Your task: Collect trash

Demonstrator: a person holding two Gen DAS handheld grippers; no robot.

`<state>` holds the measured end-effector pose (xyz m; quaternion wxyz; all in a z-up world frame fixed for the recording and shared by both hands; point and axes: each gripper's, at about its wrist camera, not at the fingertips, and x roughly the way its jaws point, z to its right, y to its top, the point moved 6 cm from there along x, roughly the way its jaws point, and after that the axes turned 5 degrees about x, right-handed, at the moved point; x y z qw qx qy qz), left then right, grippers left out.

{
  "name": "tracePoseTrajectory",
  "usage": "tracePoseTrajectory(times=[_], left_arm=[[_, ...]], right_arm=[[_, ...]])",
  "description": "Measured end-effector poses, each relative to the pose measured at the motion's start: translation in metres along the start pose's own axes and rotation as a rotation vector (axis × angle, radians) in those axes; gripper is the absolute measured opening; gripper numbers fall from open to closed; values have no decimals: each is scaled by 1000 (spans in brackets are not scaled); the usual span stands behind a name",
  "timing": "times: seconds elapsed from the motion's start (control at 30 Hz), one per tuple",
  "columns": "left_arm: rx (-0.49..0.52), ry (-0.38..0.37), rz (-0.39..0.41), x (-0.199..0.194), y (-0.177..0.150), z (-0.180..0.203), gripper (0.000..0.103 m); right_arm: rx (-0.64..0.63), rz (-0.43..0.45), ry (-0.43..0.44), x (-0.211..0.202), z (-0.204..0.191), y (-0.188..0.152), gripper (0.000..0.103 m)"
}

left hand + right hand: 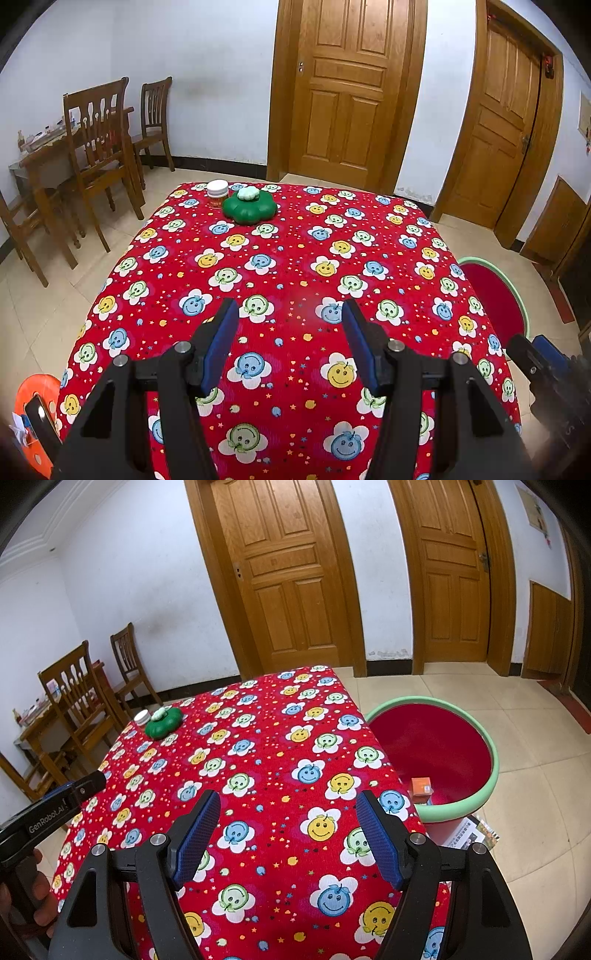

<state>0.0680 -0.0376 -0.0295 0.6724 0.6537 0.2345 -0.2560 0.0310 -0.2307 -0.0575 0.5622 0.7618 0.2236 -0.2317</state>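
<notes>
On the table under the red smiley-flower tablecloth, only a small white-lidded jar and a green flower-shaped plastic container stand together at the far left corner. A small orange box already lies in the red basin with the mint-green rim on the floor beside the table. The left gripper and right gripper both hover with jaws apart and nothing between them, so I judge collecting nearly done, unless those two count as trash.
</notes>
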Motion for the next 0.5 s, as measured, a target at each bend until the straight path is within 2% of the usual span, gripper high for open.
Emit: tracePoseTrajectory(times=[0.5], left_arm=[[-1, 1, -8, 0, 0, -2, 58]], right_arm=[[-1, 0, 0, 0, 0, 0, 77]])
